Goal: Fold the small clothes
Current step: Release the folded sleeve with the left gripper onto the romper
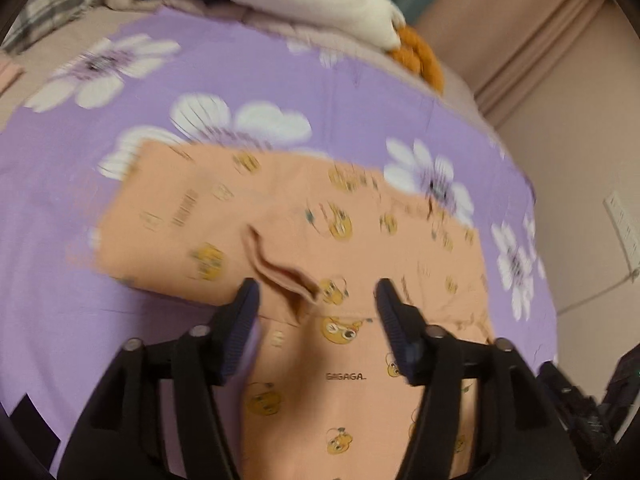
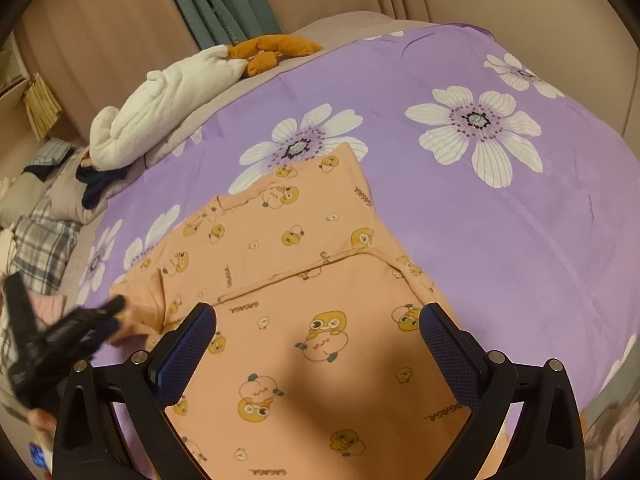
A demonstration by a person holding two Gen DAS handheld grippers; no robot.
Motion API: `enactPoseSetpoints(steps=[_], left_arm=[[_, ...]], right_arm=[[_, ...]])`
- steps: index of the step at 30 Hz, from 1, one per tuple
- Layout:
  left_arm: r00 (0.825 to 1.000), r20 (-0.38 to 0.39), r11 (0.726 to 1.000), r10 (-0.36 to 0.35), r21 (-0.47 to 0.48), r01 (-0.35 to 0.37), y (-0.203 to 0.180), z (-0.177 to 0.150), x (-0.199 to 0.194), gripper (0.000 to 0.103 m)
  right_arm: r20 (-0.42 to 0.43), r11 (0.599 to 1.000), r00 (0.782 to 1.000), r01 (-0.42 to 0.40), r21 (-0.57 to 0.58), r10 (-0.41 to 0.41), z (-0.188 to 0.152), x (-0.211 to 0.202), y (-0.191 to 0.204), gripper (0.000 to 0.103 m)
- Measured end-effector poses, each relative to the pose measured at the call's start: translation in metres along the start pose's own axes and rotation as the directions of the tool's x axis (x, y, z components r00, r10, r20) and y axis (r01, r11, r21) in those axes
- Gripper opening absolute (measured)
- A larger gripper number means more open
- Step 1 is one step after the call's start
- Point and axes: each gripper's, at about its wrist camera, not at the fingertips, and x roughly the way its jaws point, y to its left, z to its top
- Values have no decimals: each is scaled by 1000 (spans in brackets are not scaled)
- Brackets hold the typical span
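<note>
A small peach garment [image 1: 320,240] printed with yellow cartoon figures lies on the purple flowered bedspread [image 1: 120,320]. In the left wrist view my left gripper [image 1: 316,294] is open, its fingers either side of a raised fabric fold [image 1: 280,276] near the garment's middle. The view is blurred. In the right wrist view the garment [image 2: 300,320] lies flat with a folded-over part. My right gripper [image 2: 318,320] is open and empty just above it. The left gripper [image 2: 92,320] shows blurred at the garment's left edge.
A white plush toy [image 2: 160,108] with orange feet [image 2: 272,50] lies at the bed's far side. Plaid fabric [image 2: 44,248] and dark clothes [image 2: 96,188] are piled at the left. The bed edge [image 2: 600,400] and a wall are at the right.
</note>
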Motion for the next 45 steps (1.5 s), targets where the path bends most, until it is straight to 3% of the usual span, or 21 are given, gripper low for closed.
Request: enactPoseSetpoints(steps=[3,10,16,21,25,29,31,33,35,41,45], left_arm=[[999,28,999,25,-34,-24,18,5,-21,66],[981,55,975,185,-135,-177,65,2,-50,66],[975,55,960,217,-195,-202,93,-5,-67,66],[970,65,946,233,-246,-211,112,-6,-81,66],[971,69,944,231,-258,-206,120,-9,-88,66],[972,66,942,227,-266,-202,124,-10,-89,66],[972,67,942,225,-271,-200,126,-10,-90,66],[974,66,942,218,-275,-193,127,-10,-90,66],[974,68,942,217,-276,-190,129,-9,-90,66],[976,61,942,210,-279,-186,131,-7,-85,66],[979,49,946,198,-272,-178,128,-8,-78,66]], right_arm=[[-4,1000,1000,-3,-9,3,0,2,4,101],[-40,996,999,-32,-78,29,0,16,35,101],[-98,972,992,-96,-214,76,-2,43,92,101],[-149,926,978,-185,-328,143,-6,67,147,100],[-225,886,955,-266,-379,191,-15,91,181,85],[-269,864,955,-239,-444,126,-26,116,202,66],[-286,854,954,-222,-470,91,-31,127,207,52],[-296,850,953,-207,-484,63,-33,135,208,20],[-283,858,957,-196,-476,61,-29,134,205,9],[-213,896,961,-245,-371,175,-1,108,177,8],[-235,927,956,-241,-288,175,5,115,155,8]])
